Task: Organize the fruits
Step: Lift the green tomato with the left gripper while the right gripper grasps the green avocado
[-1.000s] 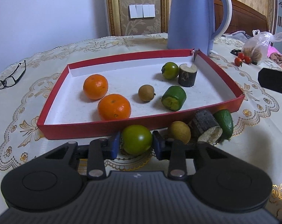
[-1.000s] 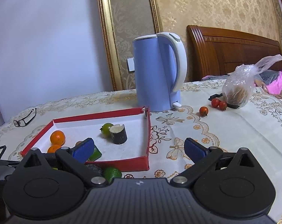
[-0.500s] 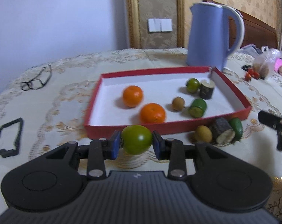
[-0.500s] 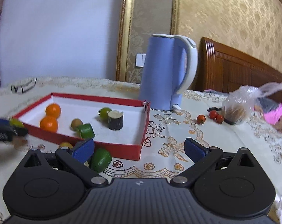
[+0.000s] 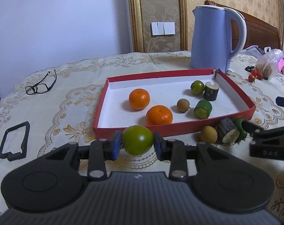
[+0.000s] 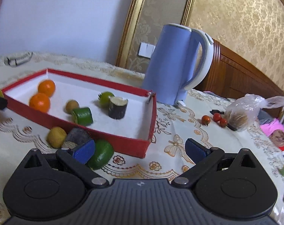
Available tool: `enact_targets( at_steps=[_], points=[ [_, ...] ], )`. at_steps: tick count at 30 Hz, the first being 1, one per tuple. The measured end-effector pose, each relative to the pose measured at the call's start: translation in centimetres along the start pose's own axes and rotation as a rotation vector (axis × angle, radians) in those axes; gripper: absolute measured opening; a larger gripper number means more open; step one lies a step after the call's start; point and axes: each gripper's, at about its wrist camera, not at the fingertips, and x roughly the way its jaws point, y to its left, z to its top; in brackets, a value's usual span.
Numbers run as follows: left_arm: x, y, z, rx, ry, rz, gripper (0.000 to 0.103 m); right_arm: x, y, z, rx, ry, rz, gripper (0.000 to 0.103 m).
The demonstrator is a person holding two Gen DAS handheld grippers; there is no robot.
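the green tomato sat pinched between the blue pads of our left gripper, held clear of the tablecloth just in front of the near wall of the red tray. 1 second earlier we had it low against that wall among the loose fruit; since then we had lifted it and drawn back, so the tray now lay ahead of and below the fruit. we judged the pick done and the carry over the wall to be the step in hand.

inside the tray lay 2 oranges, a small brown fruit, a green cut piece, another green tomato and a dark stub. outside, by the near wall, a yellow-brown fruit, a dark cut piece and a green piece waited.

our right gripper had swung in toward these, fingers spread wide and holding nothing, its left pad just beside the green piece. the blue kettle stood behind the tray.
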Motion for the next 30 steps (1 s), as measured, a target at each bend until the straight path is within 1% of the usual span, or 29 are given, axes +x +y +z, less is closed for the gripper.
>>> enact_targets(
  at_steps=[1,2,4,5,6,8,9,11,13,14,16,18,20,22,24,30],
  points=[
    [0.0,0.1,0.0,-0.003,-0.002,0.0,0.033,0.1,0.2,-0.1,-0.01,0.006,-0.003,0.103],
    [-0.1,0.3,0.0,-0.006,-0.004,0.0,0.033,0.1,0.4,-0.1,-0.01,0.007,0.017,0.103],
    [-0.1,0.5,0.0,-0.009,-0.004,0.003,0.033,-0.5,0.5,0.0,0.007,-0.003,0.1,0.103],
    [-0.1,0.5,0.1,-0.01,-0.004,0.005,0.033,-0.8,0.5,0.1,0.018,-0.012,0.122,0.103],
    [0.0,0.6,0.1,-0.012,-0.004,0.005,0.033,-0.9,0.6,0.1,0.025,-0.014,0.109,0.103],
    [0.0,0.6,0.1,-0.015,-0.005,0.001,0.033,-0.5,0.5,0.1,0.018,-0.002,0.037,0.103],
    [0.0,0.6,0.1,-0.014,-0.006,-0.001,0.033,-0.3,0.4,0.0,0.016,0.008,0.027,0.102],
    [0.0,0.6,0.1,-0.011,-0.007,-0.003,0.033,-0.1,0.1,-0.2,0.044,0.031,0.057,0.101],
    [0.0,0.6,0.1,-0.013,-0.006,-0.005,0.033,0.0,0.0,-0.3,0.069,0.05,0.086,0.088],
    [0.1,0.6,0.1,-0.015,-0.005,-0.007,0.033,0.1,0.0,-0.4,0.071,0.058,0.092,0.083],
    [0.1,0.6,0.1,-0.014,-0.004,-0.009,0.033,0.2,0.2,-0.4,0.076,0.067,0.115,0.08],
    [0.0,0.6,0.1,-0.011,-0.007,-0.009,0.033,0.2,0.5,-0.3,0.075,0.073,0.128,0.073],
    [-0.1,0.6,0.2,-0.01,-0.009,-0.011,0.033,0.1,0.6,-0.1,0.083,0.081,0.146,0.063],
    [-0.1,0.5,0.2,-0.008,-0.011,-0.012,0.033,0.1,0.8,0.0,0.091,0.088,0.161,0.058],
    [-0.1,0.5,0.2,-0.006,-0.01,-0.011,0.033,0.2,1.1,0.0,0.1,0.1,0.175,0.056],
    [0.0,0.5,0.2,-0.006,-0.007,-0.012,0.033,1.1,1.4,0.1,0.139,0.124,0.219,0.055]
  ],
)
